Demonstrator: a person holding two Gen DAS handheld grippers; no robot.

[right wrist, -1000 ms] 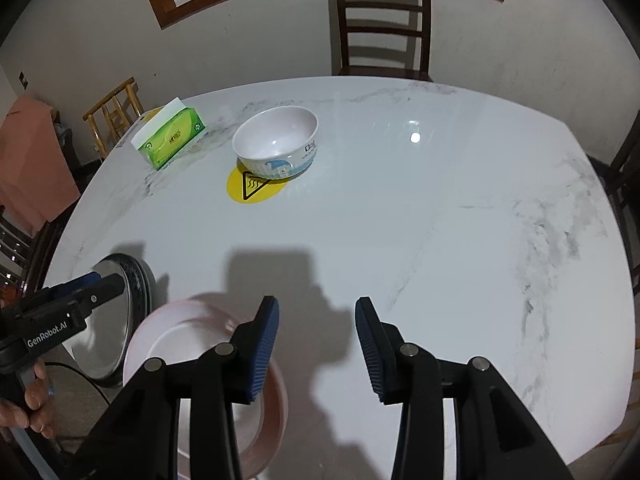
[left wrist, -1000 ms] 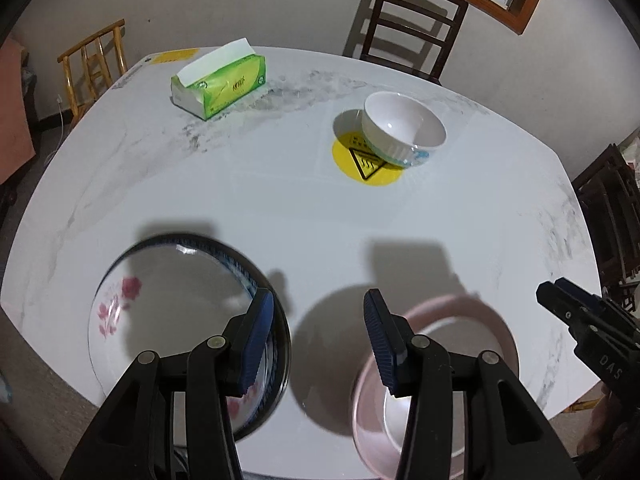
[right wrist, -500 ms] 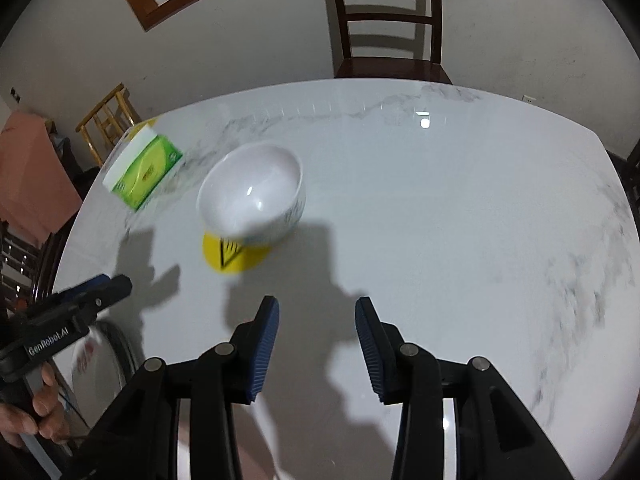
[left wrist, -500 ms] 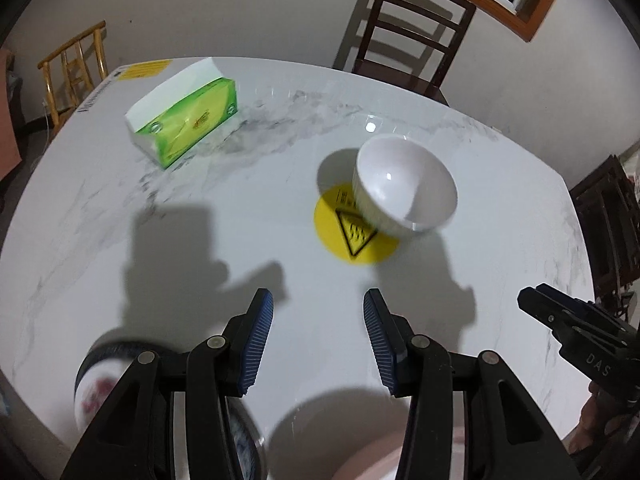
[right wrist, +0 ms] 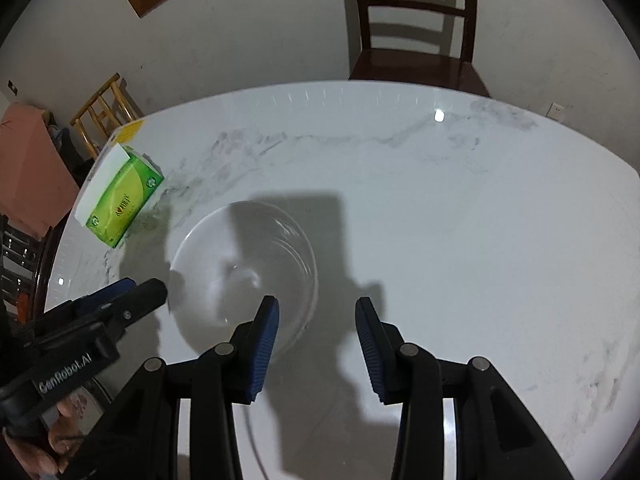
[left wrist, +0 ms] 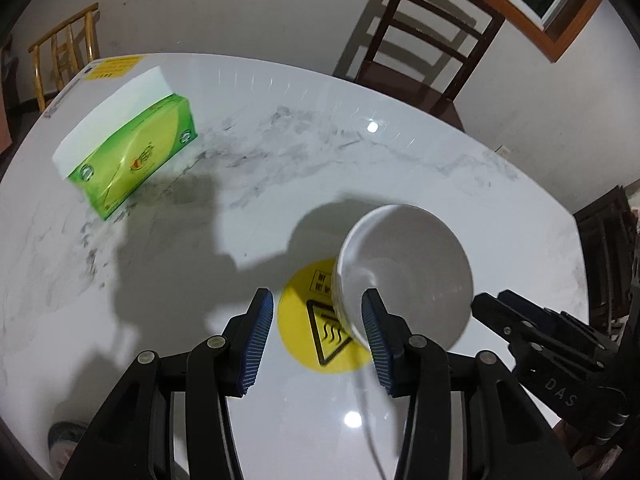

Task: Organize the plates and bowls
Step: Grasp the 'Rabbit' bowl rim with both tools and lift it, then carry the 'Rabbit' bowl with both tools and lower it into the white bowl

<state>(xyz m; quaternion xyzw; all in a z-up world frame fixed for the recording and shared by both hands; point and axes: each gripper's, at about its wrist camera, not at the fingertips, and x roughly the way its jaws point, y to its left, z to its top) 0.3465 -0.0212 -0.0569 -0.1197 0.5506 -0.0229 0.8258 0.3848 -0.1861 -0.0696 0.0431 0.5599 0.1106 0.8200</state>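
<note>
A white bowl (left wrist: 404, 272) stands upright on the marble table (left wrist: 260, 184), partly over a yellow round sticker (left wrist: 316, 332). My left gripper (left wrist: 318, 334) is open just in front of the bowl, its right finger near the bowl's left wall. In the right wrist view the same bowl (right wrist: 244, 276) lies just ahead and left of my open right gripper (right wrist: 316, 336), whose left finger overlaps the bowl's near rim. A flowered plate's edge (left wrist: 60, 442) shows at the lower left, and a plate rim (right wrist: 256, 452) shows between the right fingers.
A green tissue box (left wrist: 128, 160) sits at the table's far left. A dark wooden chair (left wrist: 420, 52) stands behind the table, a light wooden chair (left wrist: 60, 60) to the far left. The other gripper (left wrist: 552, 376) is at the right edge.
Both grippers have moved forward over the table toward the bowl, which now lies close in front of them. The plates have dropped almost out of view. Both grippers stay open.
</note>
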